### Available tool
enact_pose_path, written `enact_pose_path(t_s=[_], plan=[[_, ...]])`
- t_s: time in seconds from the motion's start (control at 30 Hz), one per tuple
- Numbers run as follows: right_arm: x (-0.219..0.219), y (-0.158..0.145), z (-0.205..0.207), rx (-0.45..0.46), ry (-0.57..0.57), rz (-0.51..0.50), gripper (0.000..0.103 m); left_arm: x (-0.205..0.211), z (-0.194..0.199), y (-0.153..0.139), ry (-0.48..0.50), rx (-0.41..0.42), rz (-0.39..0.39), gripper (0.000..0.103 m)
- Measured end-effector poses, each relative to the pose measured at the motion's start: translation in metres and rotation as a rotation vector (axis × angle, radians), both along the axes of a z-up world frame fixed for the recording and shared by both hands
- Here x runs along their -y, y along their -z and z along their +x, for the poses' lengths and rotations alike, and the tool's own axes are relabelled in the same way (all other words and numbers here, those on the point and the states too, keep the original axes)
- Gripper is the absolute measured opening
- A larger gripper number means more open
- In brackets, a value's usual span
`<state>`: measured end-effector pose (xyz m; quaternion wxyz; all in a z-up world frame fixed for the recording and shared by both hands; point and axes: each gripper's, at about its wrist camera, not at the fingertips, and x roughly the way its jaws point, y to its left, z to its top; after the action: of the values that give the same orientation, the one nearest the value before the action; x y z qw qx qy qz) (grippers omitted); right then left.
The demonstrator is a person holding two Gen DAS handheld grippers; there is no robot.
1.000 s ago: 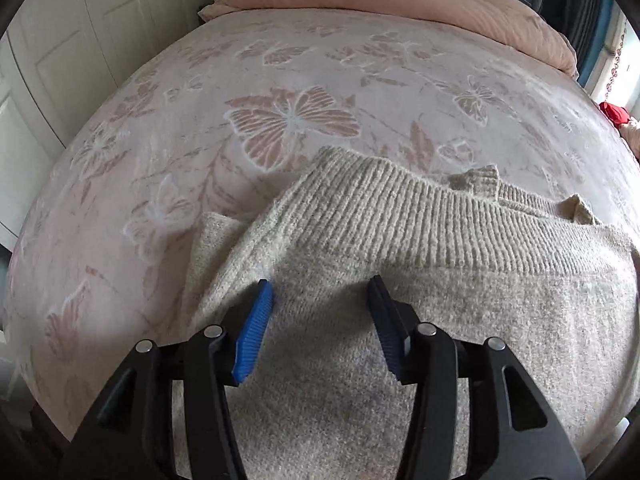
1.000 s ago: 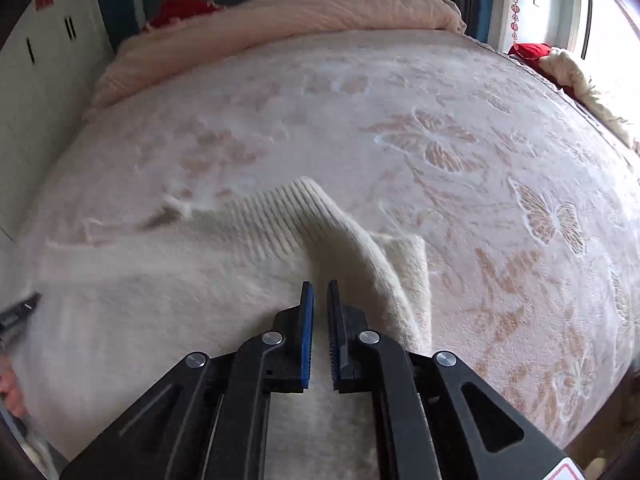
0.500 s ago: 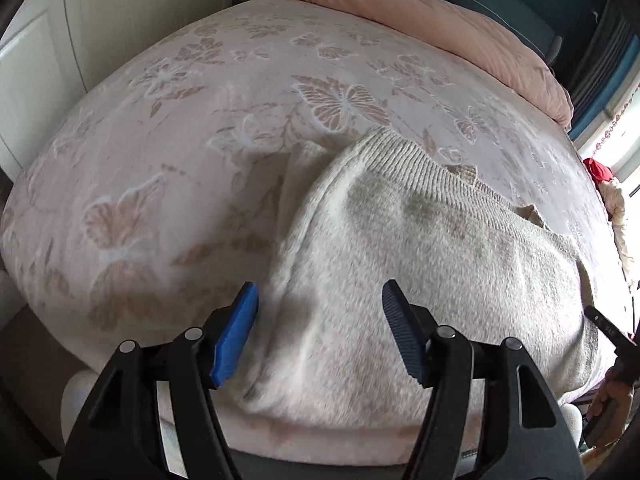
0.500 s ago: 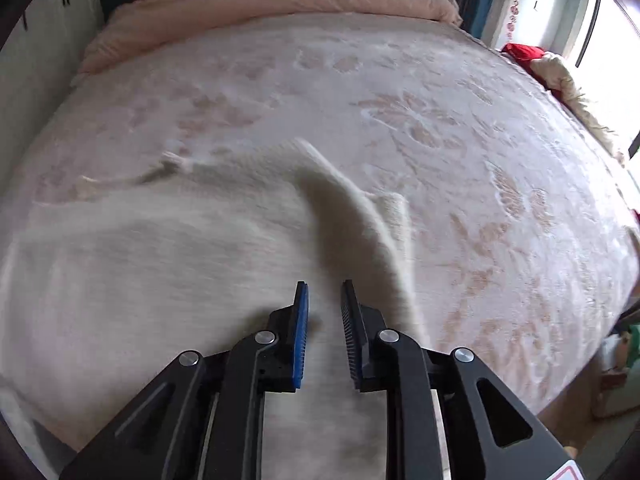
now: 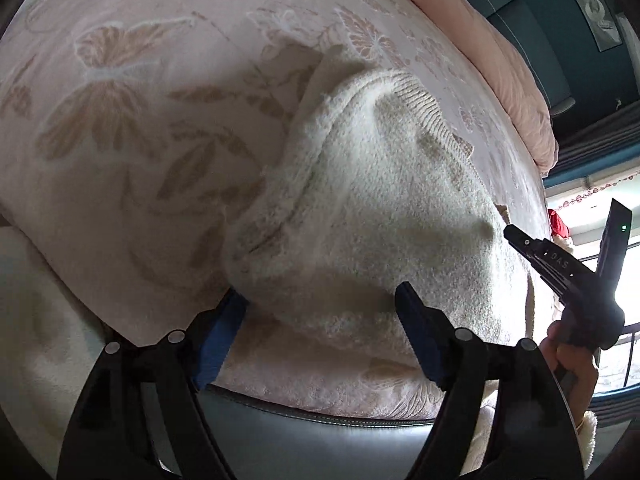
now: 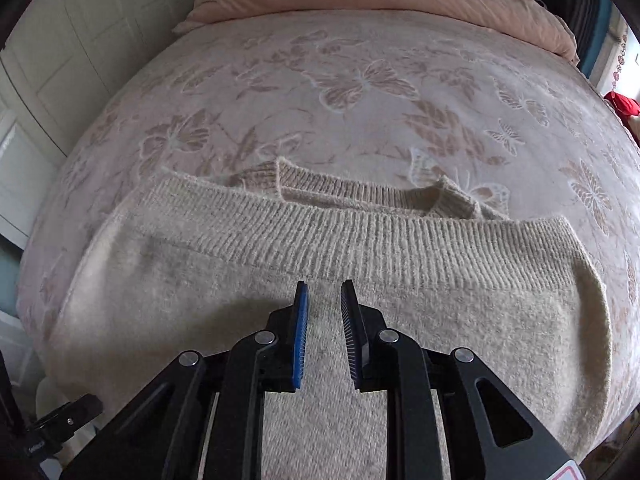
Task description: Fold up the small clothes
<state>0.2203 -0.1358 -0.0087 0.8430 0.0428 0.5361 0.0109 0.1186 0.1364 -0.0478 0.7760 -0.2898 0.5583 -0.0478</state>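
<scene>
Fingers of both grippers gape: left gripper (image 5: 320,316) low at sweater (image 6: 360,280) corner, right gripper (image 6: 324,300) above it.

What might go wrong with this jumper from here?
The sweater lies at the near edge of the bed, so a tug could slide it off. The left gripper is spread wide around the corner and may grab the bedspread too. The right gripper holds nothing, so the fold may loosen.
</scene>
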Motion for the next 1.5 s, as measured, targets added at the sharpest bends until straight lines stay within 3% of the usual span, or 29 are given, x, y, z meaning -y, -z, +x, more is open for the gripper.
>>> enact_pose_path(t_s=[0.1,0.33,0.37,0.4,0.43,0.47,0.57,0.67,0.77,0.87,1.0,1.13,1.2,1.27,1.33,1.4,1.5], plan=[[-0.004,0.023,0.007,-0.044,-0.006,-0.025,0.019,0.0,0.005,0.001,-0.027,0.016,-0.033,0.085],[-0.028,0.035,0.009,-0.025,-0.053,-0.18,0.021,0.007,0.018,-0.001,-0.052,0.068,-0.011,0.086],[-0.028,0.035,0.008,-0.016,-0.049,-0.178,0.021,0.006,0.019,-0.001,-0.057,0.078,-0.004,0.078],[-0.027,0.036,0.007,-0.008,-0.042,-0.17,0.021,0.006,0.021,-0.002,-0.06,0.081,0.009,0.059],[-0.025,0.036,0.006,-0.001,-0.039,-0.161,0.021,0.006,0.026,-0.001,-0.048,0.076,0.015,0.047],[-0.024,0.036,0.005,0.007,-0.039,-0.154,0.021,0.004,0.03,0.001,-0.034,0.069,-0.036,0.028],[-0.021,0.036,0.005,0.015,-0.037,-0.126,0.021,0.0,0.032,-0.013,-0.053,0.077,-0.09,0.022],[-0.014,0.035,0.005,0.022,-0.029,-0.067,0.021,0.016,0.028,-0.058,-0.004,0.181,-0.049,0.02],[-0.006,0.035,0.001,0.046,-0.032,-0.013,0.021,0.052,0.024,-0.109,0.105,0.297,0.011,0.019],[0.005,0.028,-0.003,0.056,-0.025,0.063,0.019,0.095,0.021,-0.144,0.206,0.367,0.05,0.019],[0.051,-0.01,-0.025,0.085,0.038,0.218,0.019,0.158,0.017,-0.166,0.357,0.424,0.147,0.019],[0.118,-0.042,-0.071,0.124,0.11,0.196,0.037,0.226,0.012,-0.146,0.515,0.401,0.196,0.024],[0.149,-0.047,-0.095,0.104,0.145,0.175,0.038,0.249,0.008,-0.126,0.577,0.384,0.217,0.036],[0.171,-0.051,-0.12,0.089,0.174,0.139,0.041,0.253,-0.005,-0.107,0.606,0.338,0.212,0.041],[0.183,-0.055,-0.14,0.091,0.18,0.142,0.047,0.24,-0.017,-0.098,0.609,0.322,0.186,0.055],[0.186,-0.058,-0.153,0.095,0.169,0.184,0.056,0.223,-0.031,-0.094,0.582,0.324,0.221,0.069],[0.174,-0.062,-0.151,0.098,0.132,0.266,0.065,0.191,-0.052,-0.089,0.561,0.341,0.298,0.075]])
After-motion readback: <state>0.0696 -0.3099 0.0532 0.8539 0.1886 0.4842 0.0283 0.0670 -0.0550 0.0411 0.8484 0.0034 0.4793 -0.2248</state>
